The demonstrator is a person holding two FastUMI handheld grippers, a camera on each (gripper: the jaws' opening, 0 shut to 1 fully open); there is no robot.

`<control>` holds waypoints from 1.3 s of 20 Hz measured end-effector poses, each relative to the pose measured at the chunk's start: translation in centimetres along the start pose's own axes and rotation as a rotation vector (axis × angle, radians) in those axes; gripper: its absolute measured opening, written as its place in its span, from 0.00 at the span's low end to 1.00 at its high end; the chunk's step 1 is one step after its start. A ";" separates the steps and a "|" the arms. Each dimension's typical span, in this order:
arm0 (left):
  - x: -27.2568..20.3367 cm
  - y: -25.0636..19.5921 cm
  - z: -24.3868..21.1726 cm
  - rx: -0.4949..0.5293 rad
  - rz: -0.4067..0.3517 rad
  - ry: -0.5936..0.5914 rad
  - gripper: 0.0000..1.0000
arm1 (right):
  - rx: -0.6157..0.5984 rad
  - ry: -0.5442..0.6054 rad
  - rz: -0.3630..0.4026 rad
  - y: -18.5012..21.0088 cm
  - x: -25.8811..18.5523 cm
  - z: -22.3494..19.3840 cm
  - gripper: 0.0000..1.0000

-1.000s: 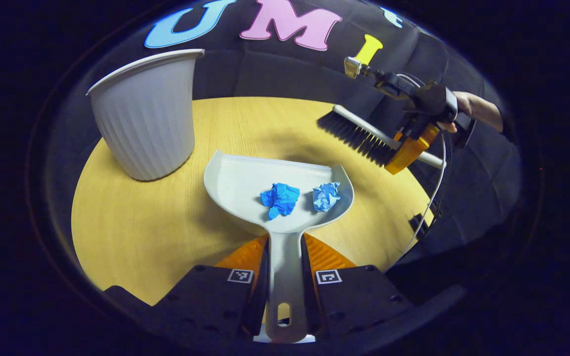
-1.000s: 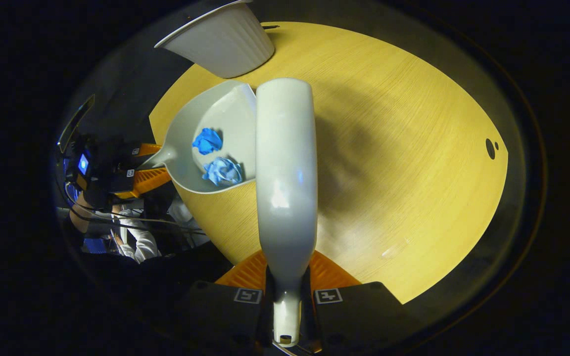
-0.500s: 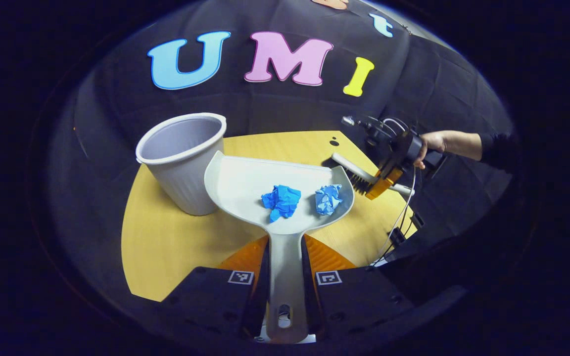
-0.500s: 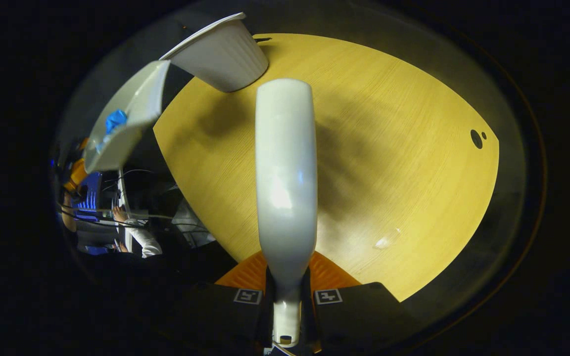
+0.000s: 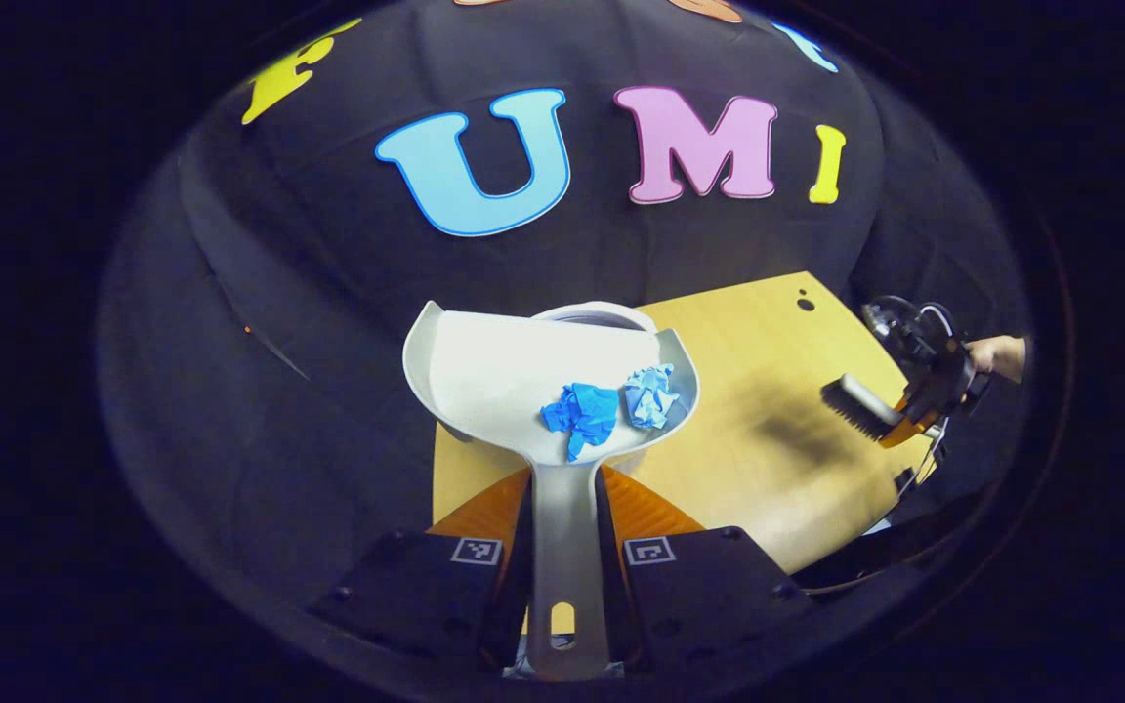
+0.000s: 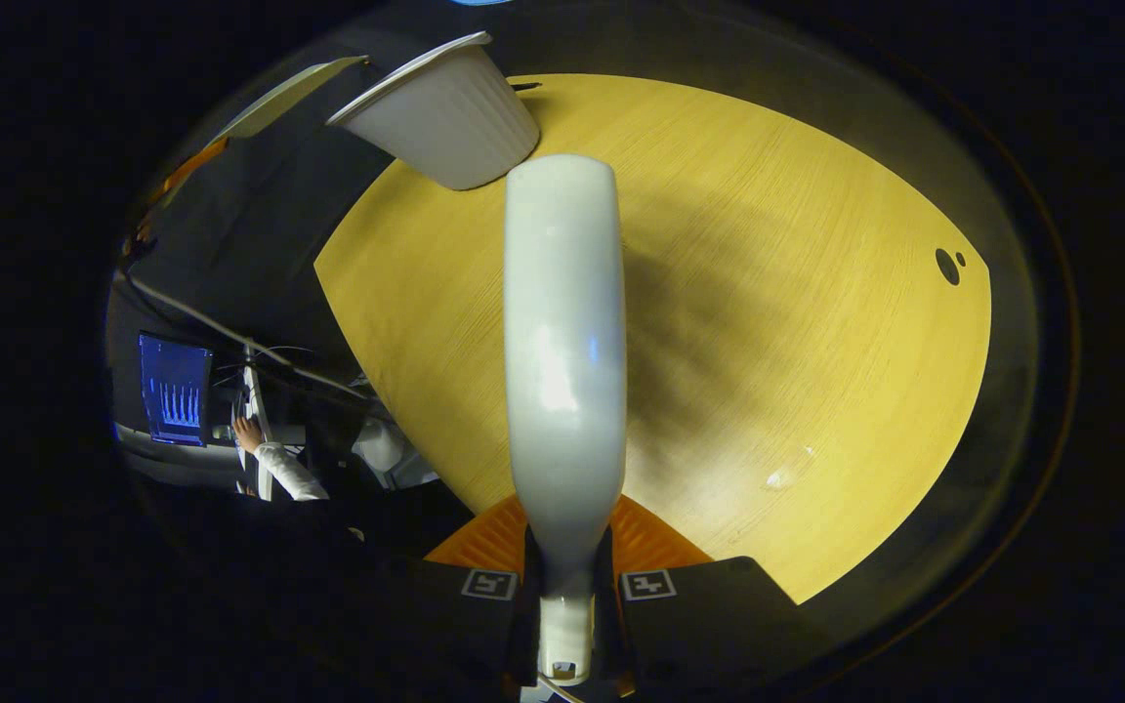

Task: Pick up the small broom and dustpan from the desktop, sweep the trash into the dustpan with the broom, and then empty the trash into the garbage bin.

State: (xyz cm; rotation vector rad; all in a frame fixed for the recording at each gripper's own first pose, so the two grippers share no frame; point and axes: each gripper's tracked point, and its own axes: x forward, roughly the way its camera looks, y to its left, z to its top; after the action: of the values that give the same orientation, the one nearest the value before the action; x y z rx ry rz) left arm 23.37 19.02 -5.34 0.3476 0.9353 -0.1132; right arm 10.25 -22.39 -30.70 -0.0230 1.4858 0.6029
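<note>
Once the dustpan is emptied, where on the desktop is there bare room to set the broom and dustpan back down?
Most of the desktop is bare: the wide stretch from the garbage bin at the far corner out to the two small holes near the opposite edge. The broom, in the right claw, hangs over its middle. It is crowded only at the bin, where the left claw holds the dustpan.

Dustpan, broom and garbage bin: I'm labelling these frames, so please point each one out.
dustpan (image 5: 504, 376), left gripper view, bare pan floor.
broom (image 6: 562, 342), right gripper view, back of the head.
garbage bin (image 6: 455, 132), right gripper view, ribbed wall.
</note>
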 end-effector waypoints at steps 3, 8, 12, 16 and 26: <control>3.4 1.9 2.2 0.107 0.048 0.095 0.29 | 0.027 -0.018 0.031 -0.5 0.5 -0.4 0.29; 8.1 2.2 4.5 0.342 0.091 0.264 0.29 | 0.060 -0.033 0.064 -0.3 2.1 -0.8 0.25; 8.9 2.0 5.1 0.430 0.099 0.293 0.29 | 0.088 -0.033 0.074 -0.3 2.7 -1.3 0.25; 8.1 2.2 5.2 0.386 0.110 0.235 0.29 | 0.102 -0.038 0.066 -0.9 2.5 -1.7 0.24; -3.1 -6.8 6.1 0.184 0.025 -0.185 0.29 | 0.115 -0.013 -0.011 -2.1 0.8 -3.0 0.24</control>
State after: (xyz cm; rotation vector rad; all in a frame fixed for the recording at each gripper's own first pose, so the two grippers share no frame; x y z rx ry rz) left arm 24.54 10.38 -1.18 0.5104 0.7392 -0.2057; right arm 8.31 -24.99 -32.54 0.0617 1.5049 0.5074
